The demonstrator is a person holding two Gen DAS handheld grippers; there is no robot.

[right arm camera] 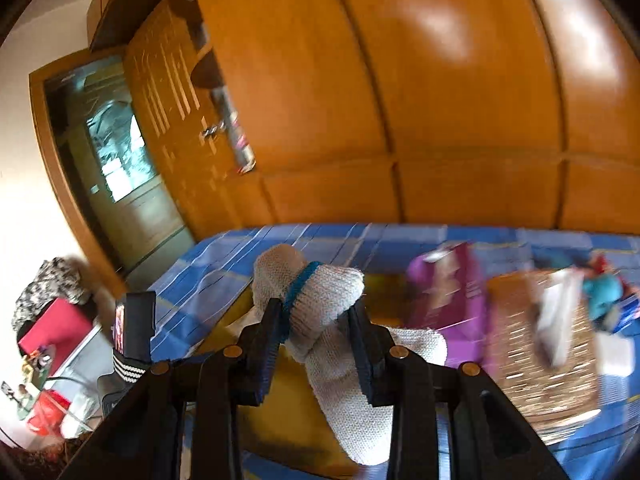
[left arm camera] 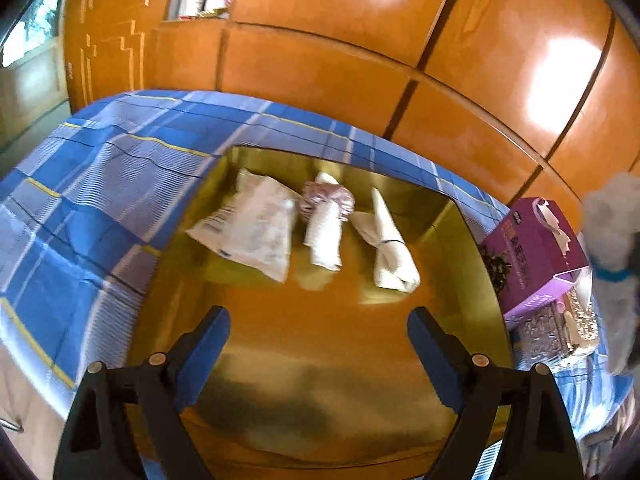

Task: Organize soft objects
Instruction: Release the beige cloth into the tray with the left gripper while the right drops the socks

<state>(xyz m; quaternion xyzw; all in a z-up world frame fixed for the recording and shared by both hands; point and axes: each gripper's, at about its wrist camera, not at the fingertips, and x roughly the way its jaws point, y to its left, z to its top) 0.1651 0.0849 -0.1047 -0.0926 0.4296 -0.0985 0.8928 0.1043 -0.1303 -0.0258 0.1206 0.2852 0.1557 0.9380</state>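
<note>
A gold tray [left arm camera: 472, 280] lies on the blue plaid bedsheet [left arm camera: 80, 184]. On it lie a white plastic packet [left arm camera: 252, 228], a rolled white cloth [left arm camera: 324, 232] with a pinkish bundle [left arm camera: 328, 196] behind it, and a banded rolled cloth [left arm camera: 390, 248]. My left gripper [left arm camera: 318, 328] is open and empty above the tray's near half. My right gripper [right arm camera: 314, 320] is shut on a white knitted glove with a blue band [right arm camera: 320, 292], held above the tray; the glove also shows at the left wrist view's right edge [left arm camera: 612, 240].
A purple tissue box [left arm camera: 536, 252] stands right of the tray, also in the right wrist view [right arm camera: 448, 292]. A woven basket [right arm camera: 540, 344] with soft items sits beside it. An orange wooden wardrobe [left arm camera: 360, 40] rises behind the bed. A doorway [right arm camera: 120, 160] is at left.
</note>
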